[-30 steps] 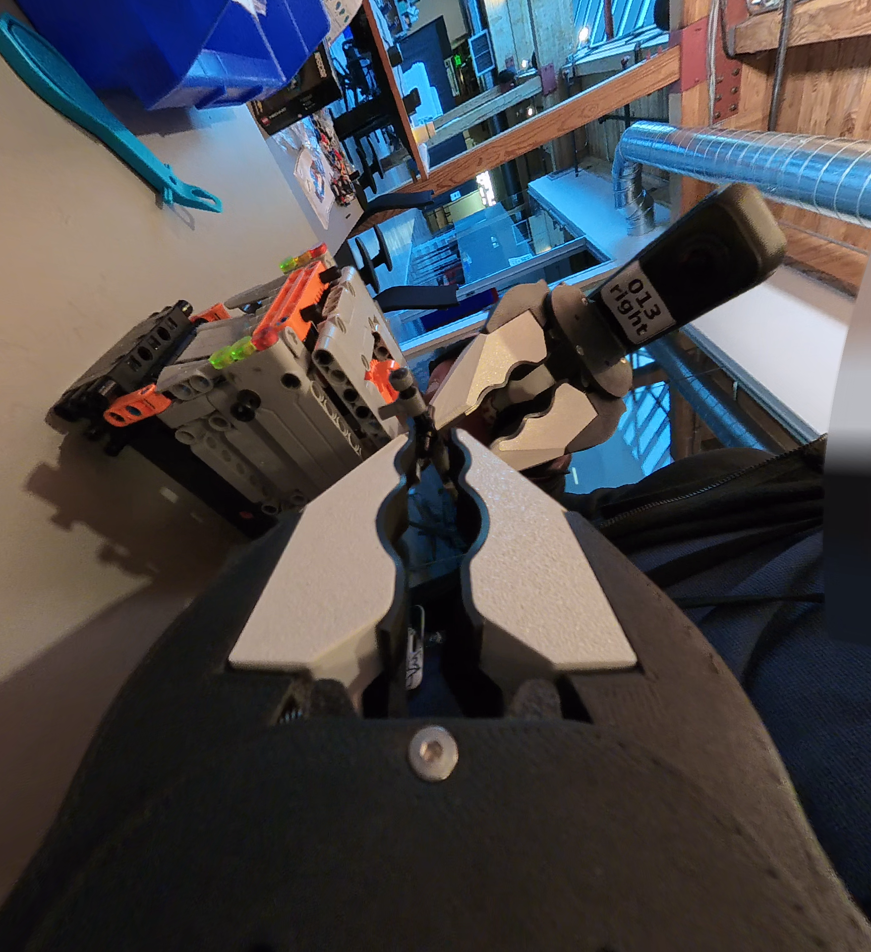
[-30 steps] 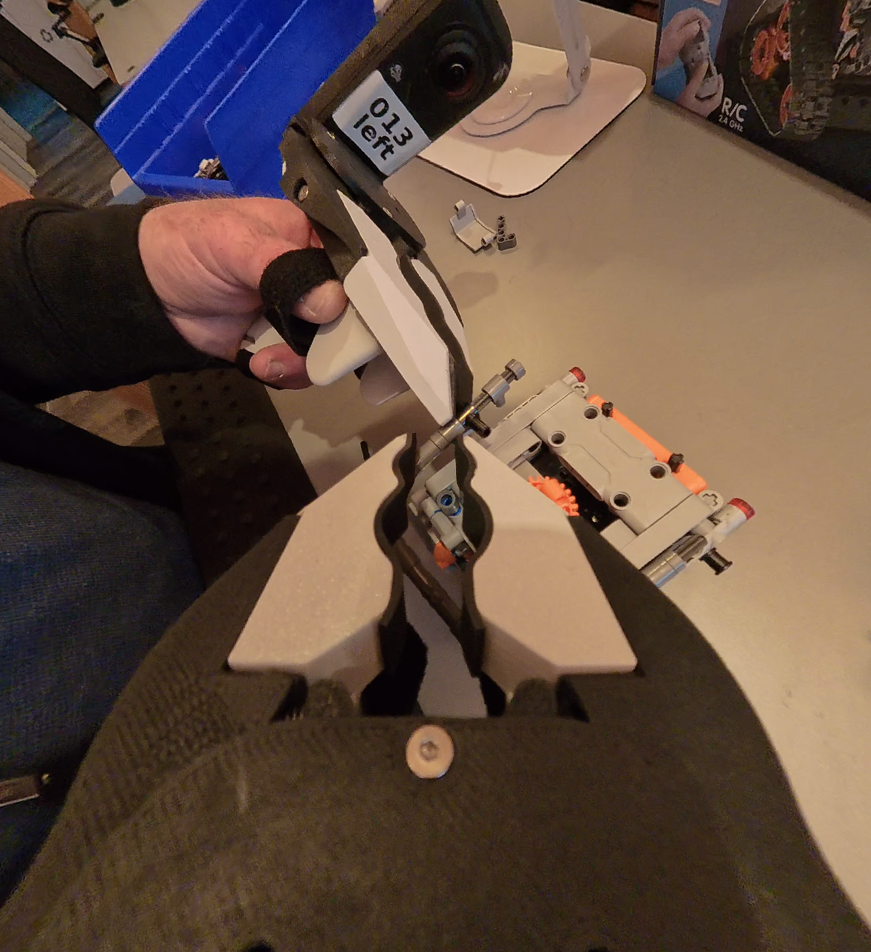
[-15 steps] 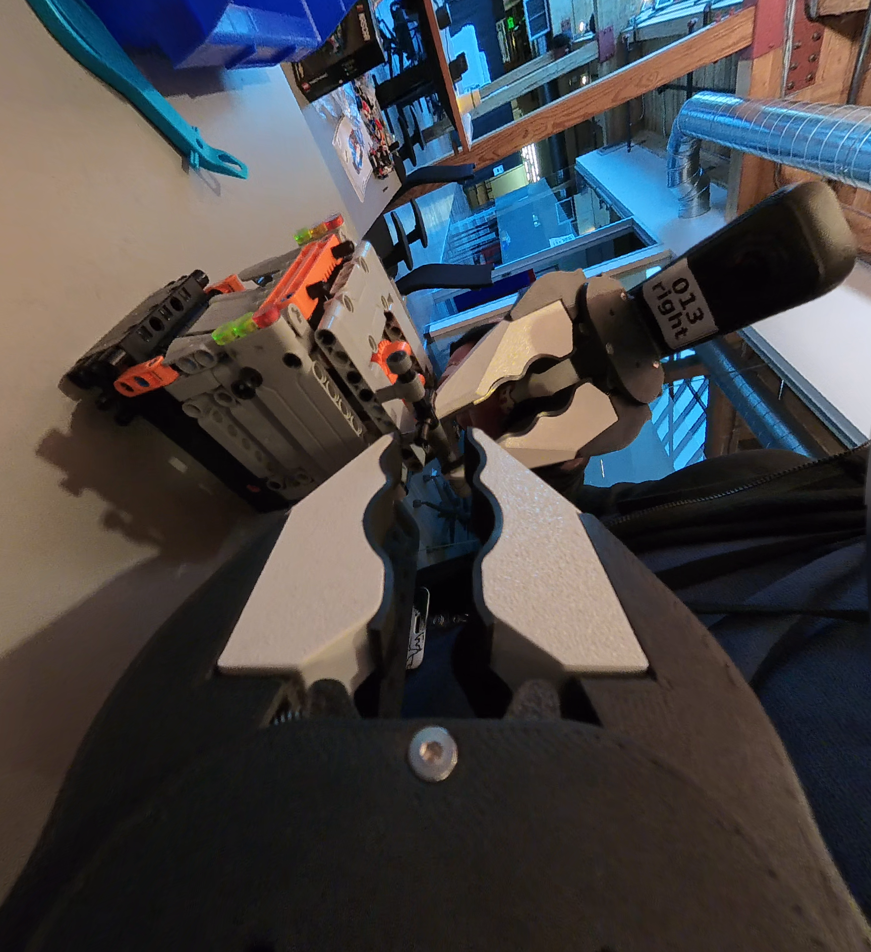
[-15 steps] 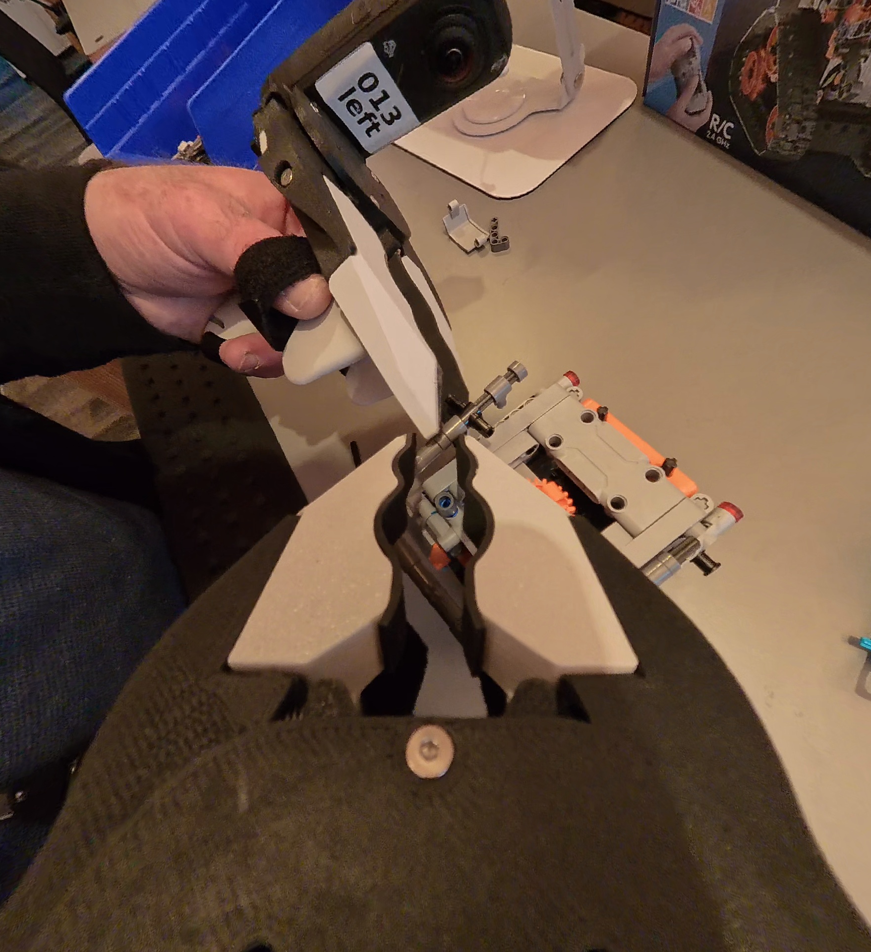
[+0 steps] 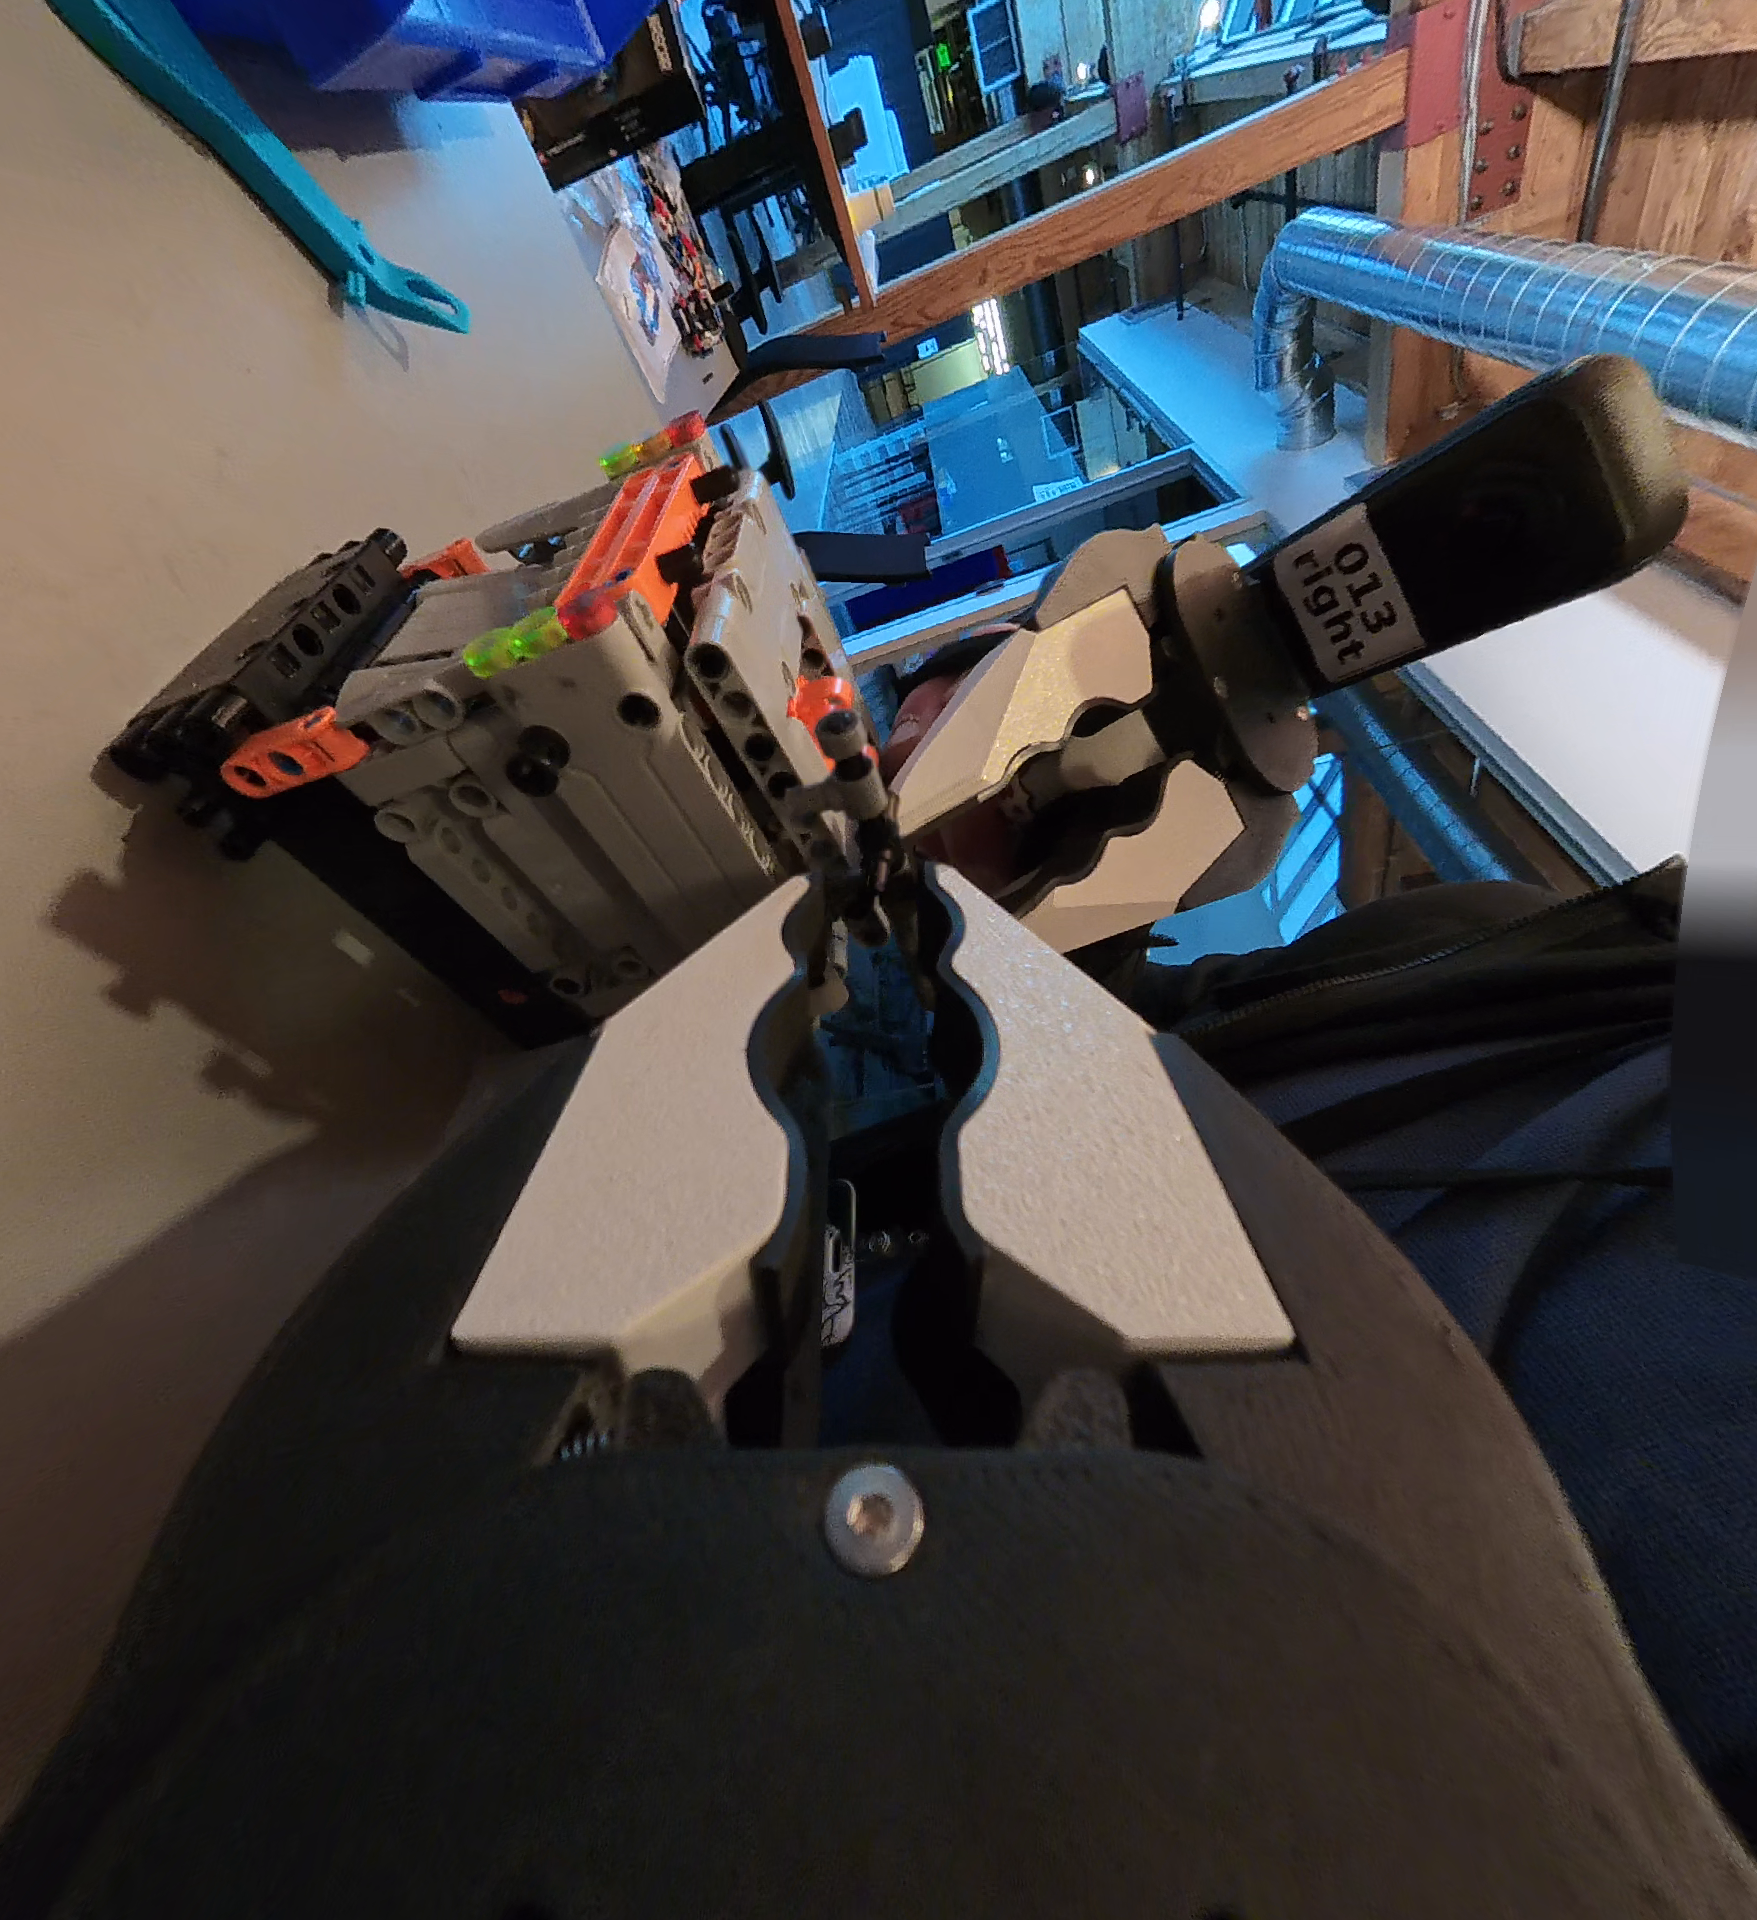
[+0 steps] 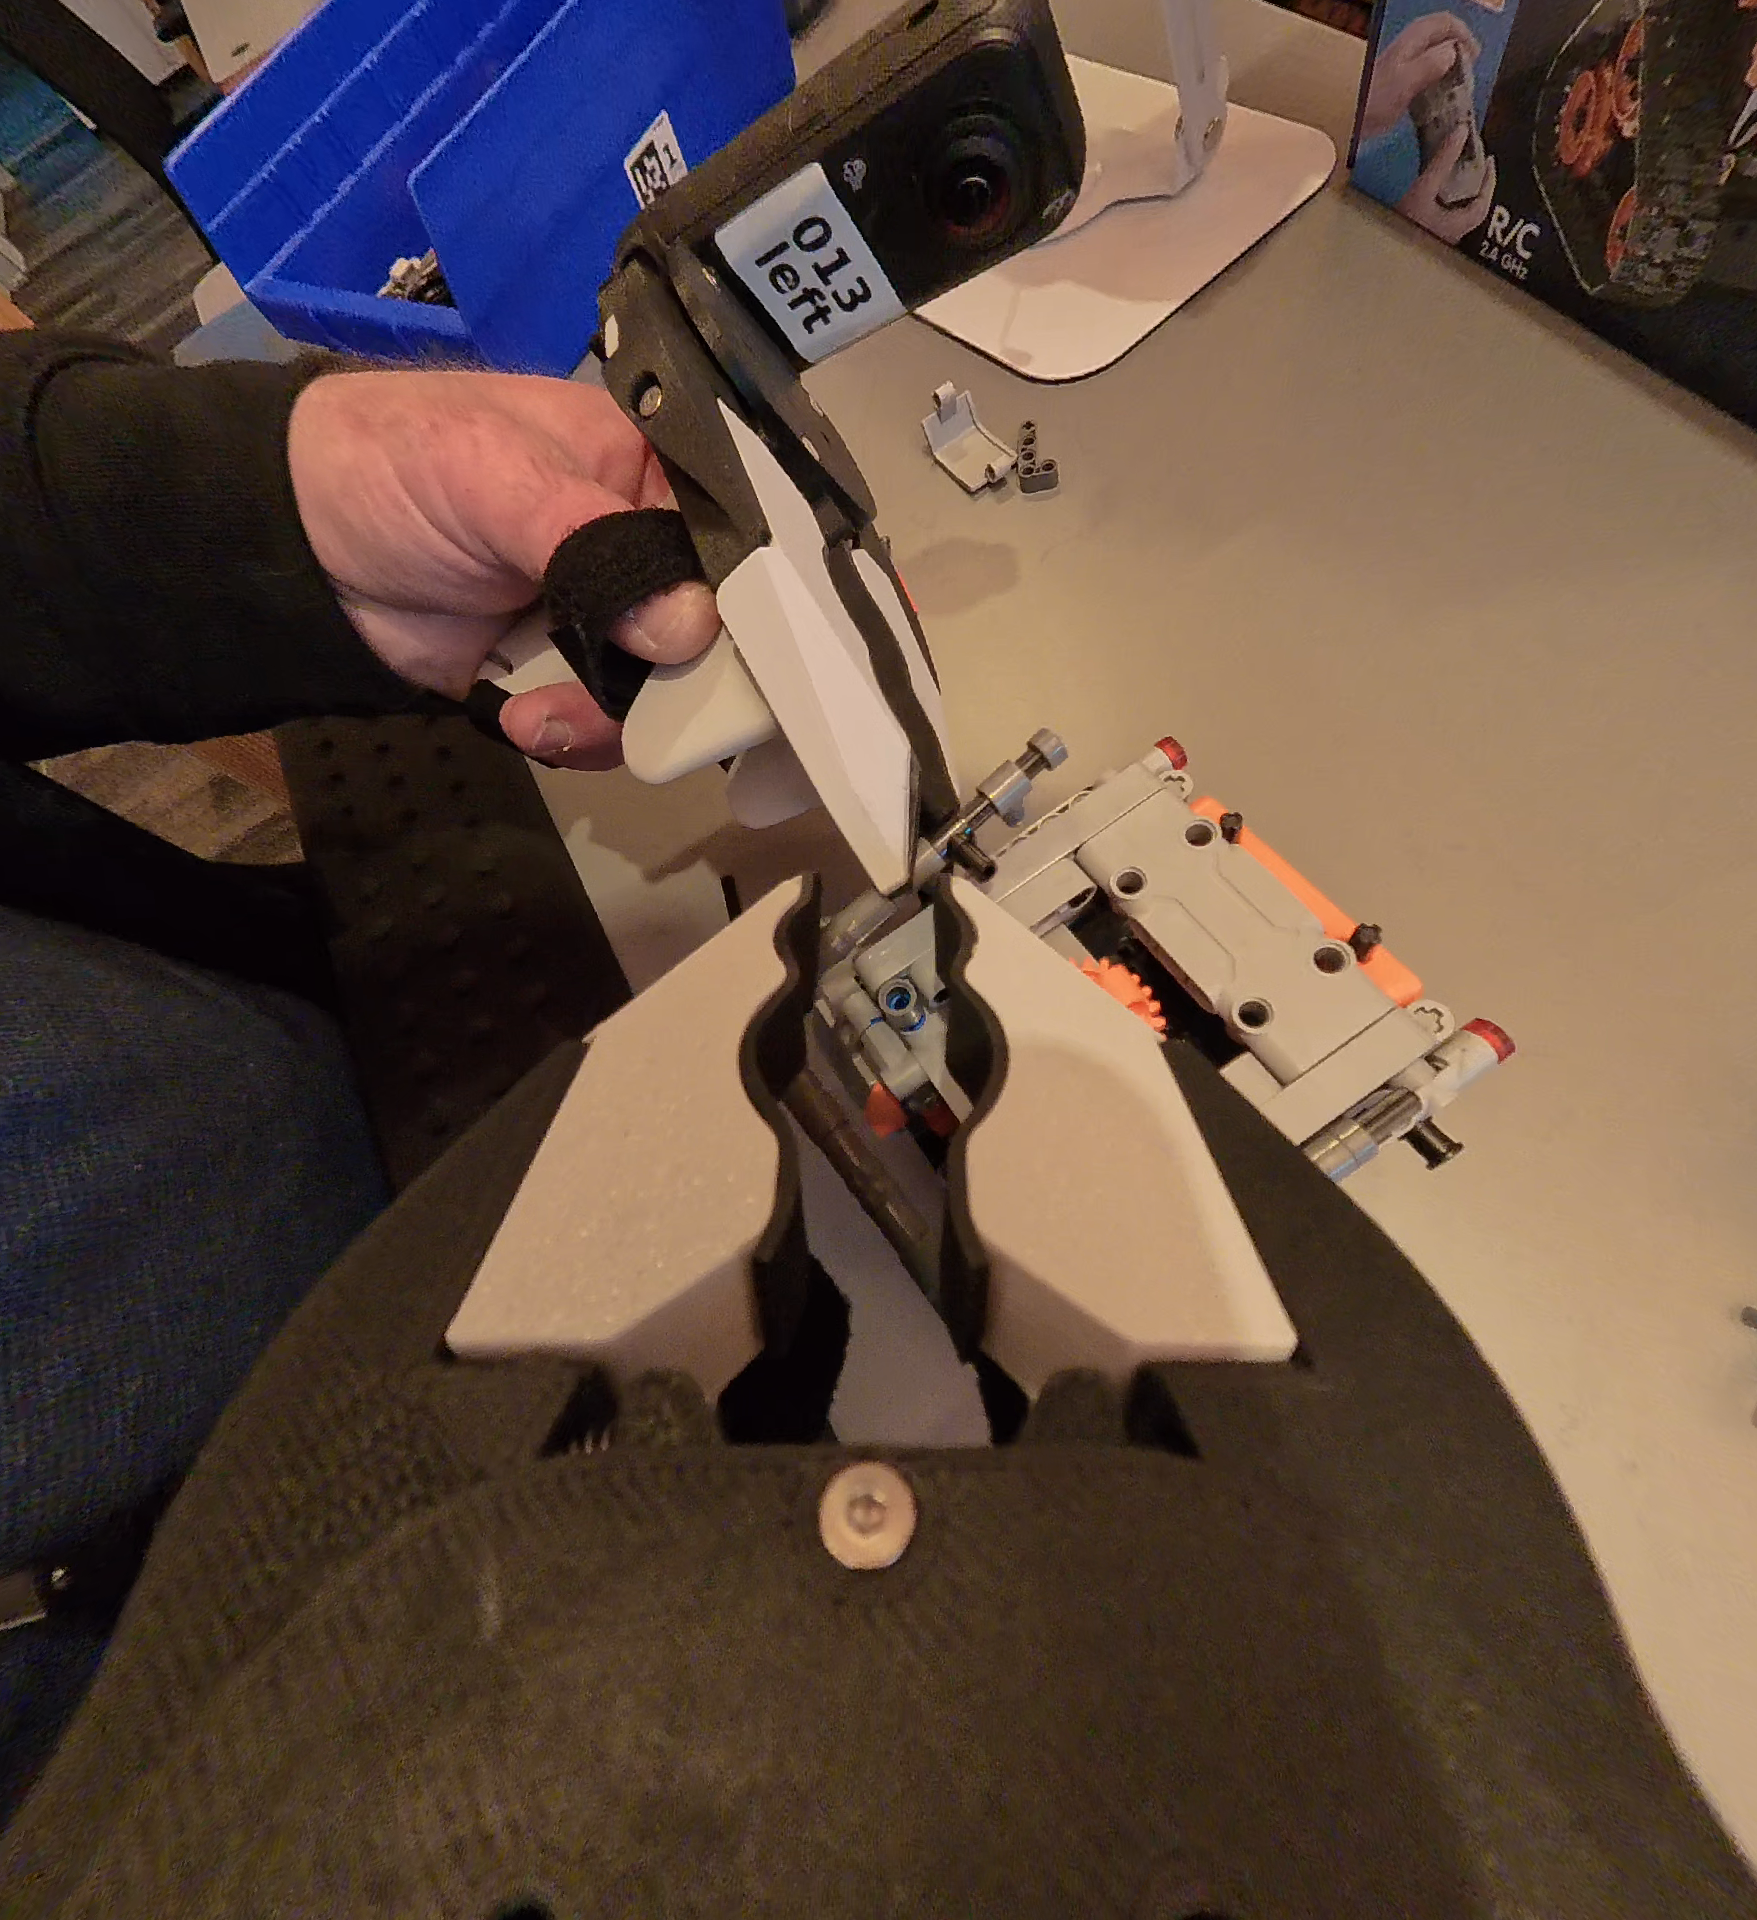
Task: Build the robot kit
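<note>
While the brick model [image 6: 1258, 935] lies on the grey counter [image 6: 1476, 644], left gripper [image 5: 869, 904] now clamps its thin axle [image 6: 999, 795], shifted slightly; right gripper [image 6: 879, 914] stays clamped on the model's grey end. Blue bin [image 6: 500, 177] and boxed set [image 6: 1663, 156] stand behind.

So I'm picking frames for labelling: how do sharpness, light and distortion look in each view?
Left wrist view: rolled sideways, wide-angle bending at the edges; the grey and orange brick-built model is sharp and casts a hard shadow on the beige table; a smooth blurred patch covers the right edge. Right wrist view: warm, even light, the model crisp, soft shadows, no glare.
</note>
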Available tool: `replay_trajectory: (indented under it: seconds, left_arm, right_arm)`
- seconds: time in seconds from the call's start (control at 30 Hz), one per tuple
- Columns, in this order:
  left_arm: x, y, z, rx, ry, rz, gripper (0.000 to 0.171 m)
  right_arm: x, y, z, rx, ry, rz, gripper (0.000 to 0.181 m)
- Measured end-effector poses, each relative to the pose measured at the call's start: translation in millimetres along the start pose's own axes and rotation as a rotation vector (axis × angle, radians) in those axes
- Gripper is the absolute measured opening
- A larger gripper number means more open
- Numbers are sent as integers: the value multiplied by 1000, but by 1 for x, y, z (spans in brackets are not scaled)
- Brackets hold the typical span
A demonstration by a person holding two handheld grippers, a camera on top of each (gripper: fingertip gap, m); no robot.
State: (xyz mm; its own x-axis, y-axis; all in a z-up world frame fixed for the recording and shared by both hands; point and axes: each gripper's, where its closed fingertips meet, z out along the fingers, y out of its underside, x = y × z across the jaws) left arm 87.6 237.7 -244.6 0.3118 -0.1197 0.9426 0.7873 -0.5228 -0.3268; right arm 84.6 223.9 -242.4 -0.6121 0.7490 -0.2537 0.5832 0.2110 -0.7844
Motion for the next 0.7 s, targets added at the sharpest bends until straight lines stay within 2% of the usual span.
replay_trajectory:
  seconds: [0.43, 0.57, 0.6, 0.7]
  left_arm:
    - [-1, -1, -3, 17, 36, -17, 13]
    - [-6, -1, -7, 10, -1, -6, 11]
    - [-8, -1, -9, 11, -15, -5, 15]
    - [-2, -1, -7, 6, 5, 17, 14]
  right_arm:
    - [1, 3, -1, -9, -2, 16, 17]
    - [3, 3, -2, -7, 3, 19, 17]
    - [4, 3, -3, -5, 6, 19, 17]
    - [2, 3, -3, -2, -10, 22, 17]
